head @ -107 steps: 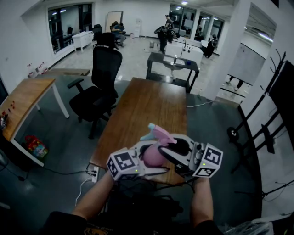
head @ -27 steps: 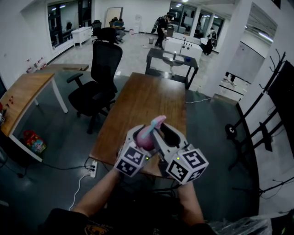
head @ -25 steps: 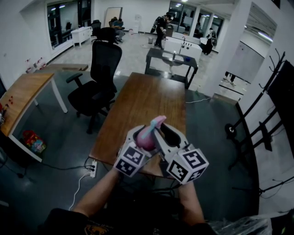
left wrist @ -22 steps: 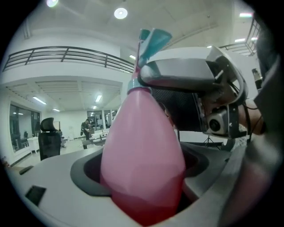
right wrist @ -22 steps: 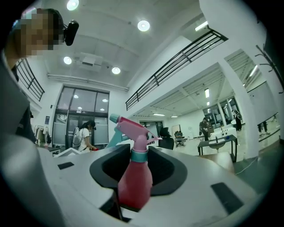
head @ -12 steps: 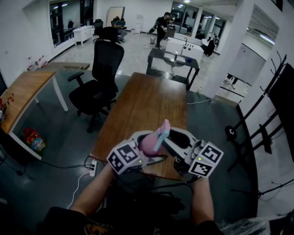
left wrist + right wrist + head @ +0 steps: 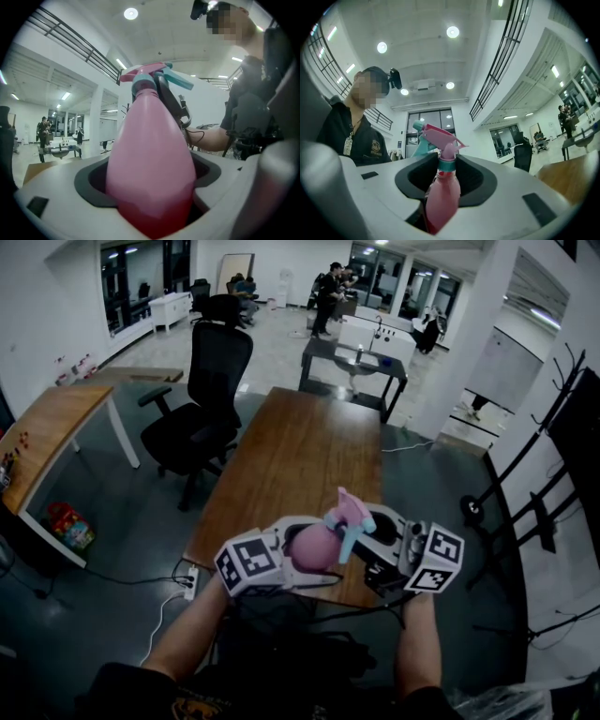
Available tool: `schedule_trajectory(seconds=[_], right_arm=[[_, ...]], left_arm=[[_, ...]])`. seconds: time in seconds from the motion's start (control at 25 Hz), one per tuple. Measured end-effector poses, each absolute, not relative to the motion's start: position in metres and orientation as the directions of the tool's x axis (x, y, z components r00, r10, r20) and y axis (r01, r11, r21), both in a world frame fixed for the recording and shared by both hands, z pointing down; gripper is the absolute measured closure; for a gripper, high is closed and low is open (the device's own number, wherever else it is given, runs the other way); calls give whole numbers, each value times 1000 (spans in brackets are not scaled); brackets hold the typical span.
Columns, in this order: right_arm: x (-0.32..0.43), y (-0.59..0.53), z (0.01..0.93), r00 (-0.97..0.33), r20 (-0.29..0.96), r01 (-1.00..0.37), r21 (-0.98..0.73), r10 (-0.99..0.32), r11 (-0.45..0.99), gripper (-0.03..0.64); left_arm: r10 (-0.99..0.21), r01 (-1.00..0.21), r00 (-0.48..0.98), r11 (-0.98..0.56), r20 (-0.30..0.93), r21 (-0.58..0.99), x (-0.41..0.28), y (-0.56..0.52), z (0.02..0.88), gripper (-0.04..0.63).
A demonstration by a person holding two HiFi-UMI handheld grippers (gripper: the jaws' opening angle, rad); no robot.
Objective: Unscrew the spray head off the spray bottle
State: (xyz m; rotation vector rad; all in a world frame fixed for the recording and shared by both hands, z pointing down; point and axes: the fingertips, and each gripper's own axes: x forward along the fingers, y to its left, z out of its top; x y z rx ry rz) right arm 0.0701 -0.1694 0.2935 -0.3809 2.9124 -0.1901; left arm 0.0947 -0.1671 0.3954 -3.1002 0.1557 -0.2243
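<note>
In the head view, a long brown wooden table is standing on a dark grey floor in a bright open office. One black office chair is sitting off the table's left side, one lighter wooden desk is standing further out to that side, and one dark bench with a sink is standing beyond the table's far end, where a few people are gathering. Above the table's near end, one pink plastic spray bottle is lying tilted between two grippers, its pink and teal spray head pointing up and away. The left gripper is clamping the bottle's body and the right gripper is reaching in at its neck.

In the left gripper view, the jaws are pressing on both sides of the wide pink body, which is filling the middle of the picture. A person in a dark shirt is showing at the right.

In the right gripper view, the jaws are closing narrowly on the teal collar of the spray head. The table's edge is showing low at the right.
</note>
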Motion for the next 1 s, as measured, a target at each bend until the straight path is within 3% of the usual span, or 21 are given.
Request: schedule_trajectory(seconds=[0.36, 1.0], right_arm=[[82, -178, 278, -929, -209, -282, -139, -307, 949, 485], [108, -209, 221, -825, -336, -461, -67, -455, 885, 485]], left_arm=[[-118, -118, 981, -993, 156, -12, 97, -172, 405, 147], [-325, -338, 912, -941, 252, 9, 78, -223, 440, 147]])
